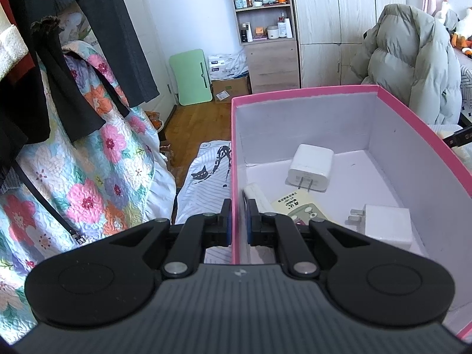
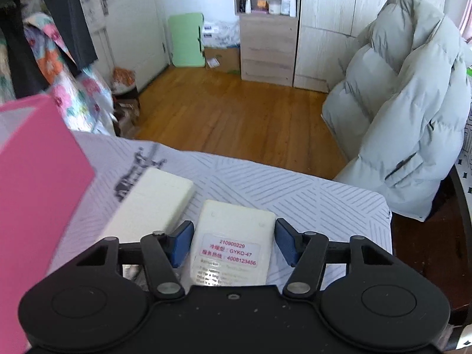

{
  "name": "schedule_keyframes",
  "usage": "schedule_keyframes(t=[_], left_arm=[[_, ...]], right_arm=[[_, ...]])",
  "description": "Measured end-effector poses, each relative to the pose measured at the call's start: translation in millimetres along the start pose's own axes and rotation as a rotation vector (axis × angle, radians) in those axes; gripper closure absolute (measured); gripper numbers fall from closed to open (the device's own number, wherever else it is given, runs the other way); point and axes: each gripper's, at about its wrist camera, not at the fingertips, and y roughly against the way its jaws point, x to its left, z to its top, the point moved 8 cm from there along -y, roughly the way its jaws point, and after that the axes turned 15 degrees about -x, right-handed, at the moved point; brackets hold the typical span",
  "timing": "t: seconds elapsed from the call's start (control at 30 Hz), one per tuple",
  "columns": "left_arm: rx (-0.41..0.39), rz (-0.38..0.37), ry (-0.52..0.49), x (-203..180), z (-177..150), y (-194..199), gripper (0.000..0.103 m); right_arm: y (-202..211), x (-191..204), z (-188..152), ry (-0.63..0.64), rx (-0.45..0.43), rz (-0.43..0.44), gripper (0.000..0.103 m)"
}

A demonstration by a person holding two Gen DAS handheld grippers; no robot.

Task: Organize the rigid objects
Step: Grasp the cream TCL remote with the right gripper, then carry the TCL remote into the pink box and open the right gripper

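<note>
In the left wrist view my left gripper [image 1: 238, 221] is shut on the left wall of the pink box [image 1: 236, 159], one finger outside and one inside. Inside the box lie a white charger plug [image 1: 312, 166], a second white plug adapter [image 1: 386, 225], a cream remote with green print [image 1: 298, 206] and a white block [image 1: 259, 196]. In the right wrist view my right gripper [image 2: 234, 243] is open, its blue pads on either side of a cream remote lying label-up [image 2: 234, 242] without clearly touching it. A white rectangular block [image 2: 153, 203] lies to its left. The pink box [image 2: 38, 194] stands at the left.
The objects rest on a striped white cloth with a cat print [image 2: 295, 188]. A chair draped with a grey puffer coat [image 2: 407, 103] stands to the right. A floral quilt [image 1: 97, 153] and dark clothes hang at the left. Wooden floor [image 2: 230, 115] and cabinets lie beyond.
</note>
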Motion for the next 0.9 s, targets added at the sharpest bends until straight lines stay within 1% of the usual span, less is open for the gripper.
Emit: schedule_keyframes(t=[0.1,0.23,0.33,0.53,0.67,0.8,0.9], left_arm=[[0.004,0.015,-0.025,-1,0,0,0.097],[0.006,0.012,-0.014,0,-1,1,0.097],[0.015,0.014,-0.009,1,-1,0,0.097],[0.012,0.011,-0.008,1,-1,0,0.097],[0.011,0.011,-0.009,1,-1,0,0.097],[0.016,0.021,-0.013,2,-2,0,0.097],[0.015,0.013,-0.002,3,-2,1,0.097]], right_arm=[[30,1,7,-0.005,-0.078,-0.001,0.039],[78,2,6,-0.044,-0.179,0.016,0.04],[105,2,5,-0.068,-0.225,0.032,0.041],[138,7,11,-0.011,-0.291,0.005,0.043],[152,14,16,0.003,-0.307,0.017,0.043],[164,25,21,0.043,-0.318,0.039,0.043],[170,36,27,0.055,-0.32,0.06,0.043]])
